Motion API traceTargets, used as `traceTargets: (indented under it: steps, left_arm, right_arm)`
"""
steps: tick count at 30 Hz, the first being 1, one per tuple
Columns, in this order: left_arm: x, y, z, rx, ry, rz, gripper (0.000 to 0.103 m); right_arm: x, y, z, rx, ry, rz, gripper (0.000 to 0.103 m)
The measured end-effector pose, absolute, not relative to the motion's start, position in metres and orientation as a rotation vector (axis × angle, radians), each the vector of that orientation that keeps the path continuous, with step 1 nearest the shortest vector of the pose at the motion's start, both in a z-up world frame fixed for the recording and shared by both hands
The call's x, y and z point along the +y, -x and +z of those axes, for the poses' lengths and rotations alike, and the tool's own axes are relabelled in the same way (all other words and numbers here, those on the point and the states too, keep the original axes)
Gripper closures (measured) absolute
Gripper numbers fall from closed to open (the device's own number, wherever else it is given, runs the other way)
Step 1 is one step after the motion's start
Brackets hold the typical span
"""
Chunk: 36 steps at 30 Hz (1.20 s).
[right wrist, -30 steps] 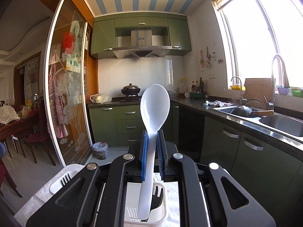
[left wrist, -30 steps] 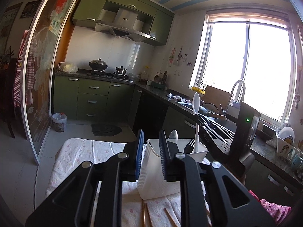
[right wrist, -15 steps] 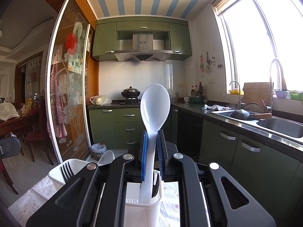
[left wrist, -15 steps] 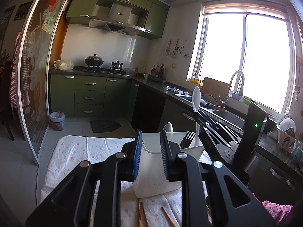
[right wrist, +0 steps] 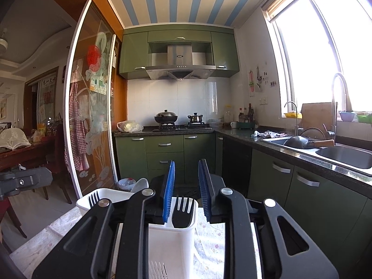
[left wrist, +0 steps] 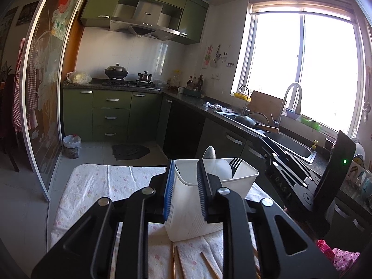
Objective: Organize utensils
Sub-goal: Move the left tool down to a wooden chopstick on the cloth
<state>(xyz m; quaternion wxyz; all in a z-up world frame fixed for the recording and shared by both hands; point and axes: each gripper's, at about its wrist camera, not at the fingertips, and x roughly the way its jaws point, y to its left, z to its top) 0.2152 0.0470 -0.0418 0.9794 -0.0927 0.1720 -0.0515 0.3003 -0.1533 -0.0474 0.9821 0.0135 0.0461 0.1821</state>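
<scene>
A white utensil holder (left wrist: 193, 211) stands on the flowered tablecloth just beyond my left gripper (left wrist: 184, 169), which is open with nothing between its pads. A metal spoon (left wrist: 209, 153), a white spoon (left wrist: 222, 169) and a black fork (left wrist: 236, 162) stick out of the holder. My right gripper (right wrist: 187, 165) hangs over the holder (right wrist: 172, 244) with its jaws opening and nothing between them. A black fork (right wrist: 183, 211) shows below the gap. Wooden chopsticks (left wrist: 174, 262) lie on the cloth before the holder.
The right gripper's body (left wrist: 290, 181) reaches in from the right of the holder. A second white holder section (right wrist: 104, 197) with a fork and a spoon sits to the left in the right wrist view. The counter with the sink (right wrist: 344, 155) runs along the right.
The right gripper has let go of the white spoon, which has dropped into the holder, and its jaws have parted. The left gripper has hardly moved.
</scene>
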Motion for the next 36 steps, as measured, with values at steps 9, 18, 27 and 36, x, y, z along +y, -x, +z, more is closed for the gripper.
traceTargets:
  steps: [9, 18, 27, 36]
  left_arm:
    - [0.052, -0.204, -0.07, 0.547, 0.173, -0.119, 0.078]
    - [0.036, -0.216, -0.147, 0.978, 0.049, -0.09, 0.08]
    - [0.026, -0.224, -0.171, 1.002, 0.026, -0.044, 0.09]
    - [0.019, -0.227, -0.176, 1.024, -0.005, -0.017, 0.09]
  right_arm:
    - [-0.204, -0.239, -0.024, 0.098, -0.128, 0.443, 0.071]
    - [-0.267, -0.169, -0.028, 0.143, -0.251, 0.492, 0.065]
    - [-0.31, -0.142, -0.032, 0.158, -0.344, 0.503, 0.065]
    - [-0.315, -0.147, -0.025, 0.173, -0.391, 0.522, 0.065]
